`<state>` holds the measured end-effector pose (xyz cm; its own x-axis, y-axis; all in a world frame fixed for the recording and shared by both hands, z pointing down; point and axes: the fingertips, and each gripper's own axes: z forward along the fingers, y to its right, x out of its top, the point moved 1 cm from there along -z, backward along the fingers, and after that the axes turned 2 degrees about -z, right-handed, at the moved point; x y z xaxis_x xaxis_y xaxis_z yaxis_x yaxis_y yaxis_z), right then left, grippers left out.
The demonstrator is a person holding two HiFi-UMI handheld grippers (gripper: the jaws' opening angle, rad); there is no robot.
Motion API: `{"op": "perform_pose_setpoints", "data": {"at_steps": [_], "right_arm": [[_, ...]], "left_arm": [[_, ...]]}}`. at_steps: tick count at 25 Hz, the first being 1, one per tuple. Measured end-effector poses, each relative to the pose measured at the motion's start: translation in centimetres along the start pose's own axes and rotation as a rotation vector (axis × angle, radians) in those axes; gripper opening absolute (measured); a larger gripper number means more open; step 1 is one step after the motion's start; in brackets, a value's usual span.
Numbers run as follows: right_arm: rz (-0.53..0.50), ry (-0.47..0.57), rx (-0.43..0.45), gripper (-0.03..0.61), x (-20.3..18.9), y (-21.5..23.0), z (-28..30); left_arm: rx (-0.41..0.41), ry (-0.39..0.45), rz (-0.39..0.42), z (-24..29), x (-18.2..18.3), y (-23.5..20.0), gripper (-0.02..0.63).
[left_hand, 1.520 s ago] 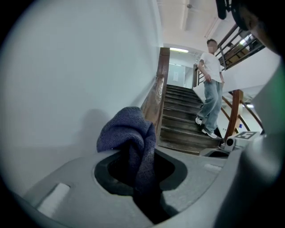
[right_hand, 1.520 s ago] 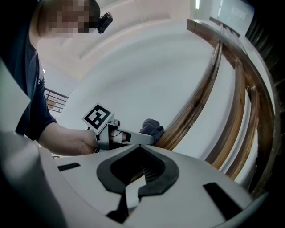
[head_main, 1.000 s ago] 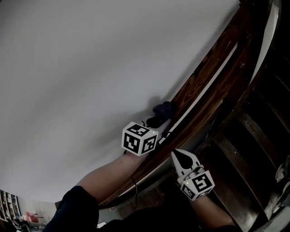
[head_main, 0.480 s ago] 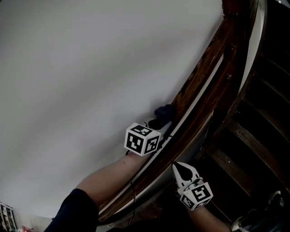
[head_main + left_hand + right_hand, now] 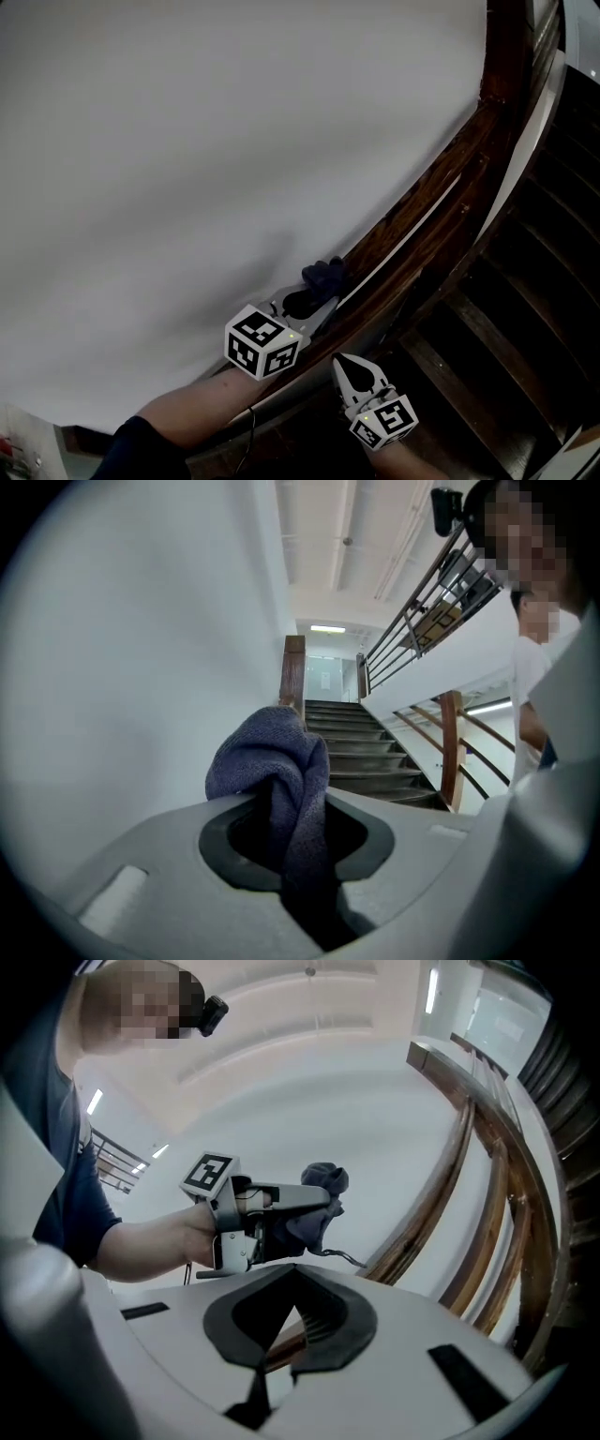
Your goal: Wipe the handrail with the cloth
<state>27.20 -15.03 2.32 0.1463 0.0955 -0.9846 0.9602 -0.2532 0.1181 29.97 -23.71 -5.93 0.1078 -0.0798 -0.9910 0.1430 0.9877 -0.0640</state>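
Note:
In the head view a dark wooden handrail [image 5: 427, 211] climbs from lower left to upper right along a white wall. My left gripper [image 5: 309, 298] is shut on a bunched blue-grey cloth [image 5: 323, 275] at the rail's wall-side edge. In the left gripper view the cloth [image 5: 272, 761] bulges out between the jaws and hangs down through them. My right gripper [image 5: 346, 361] sits just below the rail, shut and holding nothing. Its own view shows the left gripper [image 5: 281, 1199], the cloth [image 5: 323, 1181] and the rail [image 5: 441, 1206] curving upward.
Dark stair treads [image 5: 525, 309] fall away to the right of the rail. A wooden newel post [image 5: 502, 47] stands at the top. The left gripper view shows stairs [image 5: 361, 752] rising ahead and a second railing [image 5: 450, 752] at the right.
In the head view both grippers have shifted down and to the left, the left one carrying the cloth. More of the upper rail and the post now shows.

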Motion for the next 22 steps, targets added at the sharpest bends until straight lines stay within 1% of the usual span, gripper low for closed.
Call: {"op": "perform_pose_setpoints", "data": {"at_steps": [3,6,10,18,22], "right_arm": [[-0.018,-0.03,0.041,0.009,-0.1,-3.0,-0.8],[-0.022,-0.059,0.089,0.008,-0.8,-6.2,-1.1],[-0.022,-0.095,0.152,0.008,-1.7,-10.0,-1.3],[-0.037,-0.12,0.269,0.008,-2.4,-17.8,-2.3],[-0.046,-0.148,0.329,0.008,-3.7,-21.9,-3.2]], "left_arm": [[0.025,0.033,-0.02,-4.4,-0.9,1.5,0.083],[0.074,0.05,-0.035,-8.8,-2.6,2.3,0.083],[0.134,0.066,-0.076,-13.7,-4.9,3.4,0.083],[0.218,0.088,-0.142,-23.0,-8.5,6.7,0.083],[0.281,0.113,-0.188,-27.9,-11.0,8.1,0.083]]}}
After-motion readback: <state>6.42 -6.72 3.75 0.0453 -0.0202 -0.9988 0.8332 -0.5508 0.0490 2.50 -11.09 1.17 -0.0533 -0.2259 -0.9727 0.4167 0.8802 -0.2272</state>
